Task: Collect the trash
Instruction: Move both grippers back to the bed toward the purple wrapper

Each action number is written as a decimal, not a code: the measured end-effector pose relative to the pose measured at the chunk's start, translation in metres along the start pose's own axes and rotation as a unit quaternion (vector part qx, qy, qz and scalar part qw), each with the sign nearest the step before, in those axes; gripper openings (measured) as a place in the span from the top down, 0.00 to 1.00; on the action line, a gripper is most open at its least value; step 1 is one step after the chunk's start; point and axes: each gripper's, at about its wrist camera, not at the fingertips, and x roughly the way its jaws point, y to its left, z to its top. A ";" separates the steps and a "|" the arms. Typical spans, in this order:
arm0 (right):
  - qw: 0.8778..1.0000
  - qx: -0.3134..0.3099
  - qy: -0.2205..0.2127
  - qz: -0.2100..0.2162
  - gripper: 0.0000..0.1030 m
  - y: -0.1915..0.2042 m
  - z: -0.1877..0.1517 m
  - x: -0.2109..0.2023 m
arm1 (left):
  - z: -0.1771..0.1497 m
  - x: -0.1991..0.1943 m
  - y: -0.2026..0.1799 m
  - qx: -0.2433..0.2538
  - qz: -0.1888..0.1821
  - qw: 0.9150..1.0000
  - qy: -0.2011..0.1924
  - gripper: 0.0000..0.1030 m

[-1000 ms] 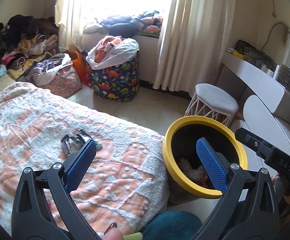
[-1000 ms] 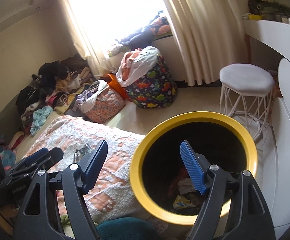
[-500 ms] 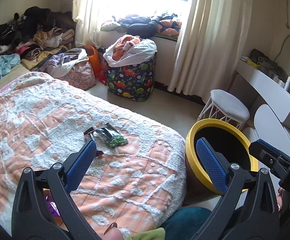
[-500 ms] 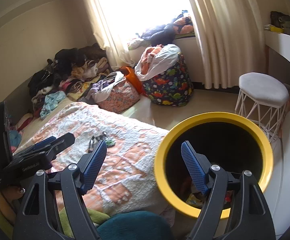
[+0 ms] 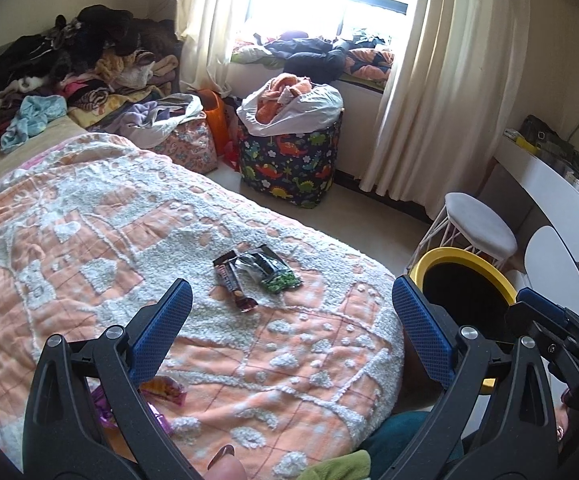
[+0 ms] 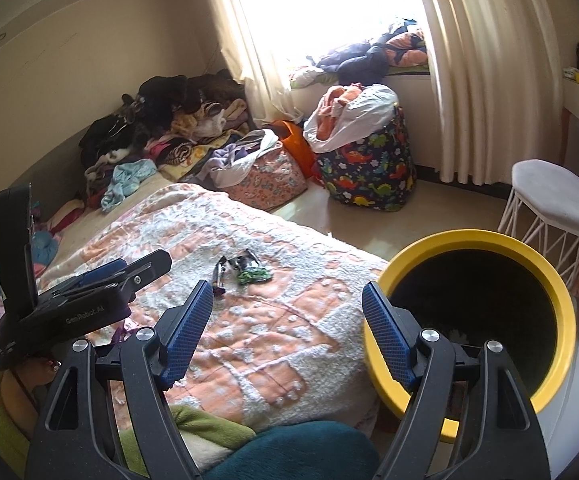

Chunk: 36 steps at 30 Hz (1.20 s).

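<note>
On the orange-and-white bedspread (image 5: 89, 248) lie a brown candy-bar wrapper (image 5: 234, 285) and a black-and-green snack bag (image 5: 268, 271) side by side, small in the right wrist view as the wrappers (image 6: 245, 272). A purple-and-orange wrapper (image 5: 161, 390) peeks out under my left finger. My left gripper (image 5: 289, 320) hangs open above the bed, short of the wrappers, nothing between its blue pads. My right gripper (image 6: 287, 328) is open too, over the bed's edge beside the yellow-rimmed black bin (image 6: 477, 312), also seen as the bin (image 5: 465, 280) in the left wrist view.
A white stool (image 5: 477, 228) stands behind the bin, a white desk (image 5: 545, 184) at right. A dinosaur-print bag (image 5: 289, 160) and a pink bag (image 5: 185, 144) sit on the floor by the curtain. Clothes are piled (image 5: 69, 64) at the bed's far end.
Both views have swung left from the bin toward the bed. The wrappers now lie centred ahead of the left gripper, and the bin has slid to the right. Both jaws stay equally wide.
</note>
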 end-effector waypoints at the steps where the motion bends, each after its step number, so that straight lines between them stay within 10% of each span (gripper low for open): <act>1: 1.000 -0.002 0.003 0.002 0.28 0.002 0.001 0.004 | 0.000 -0.001 0.003 -0.001 0.003 1.000 -0.002 0.11; 36: 0.993 -0.072 0.084 0.048 0.28 0.080 0.008 0.109 | -0.039 -0.019 0.133 -0.075 0.088 0.993 0.034 0.11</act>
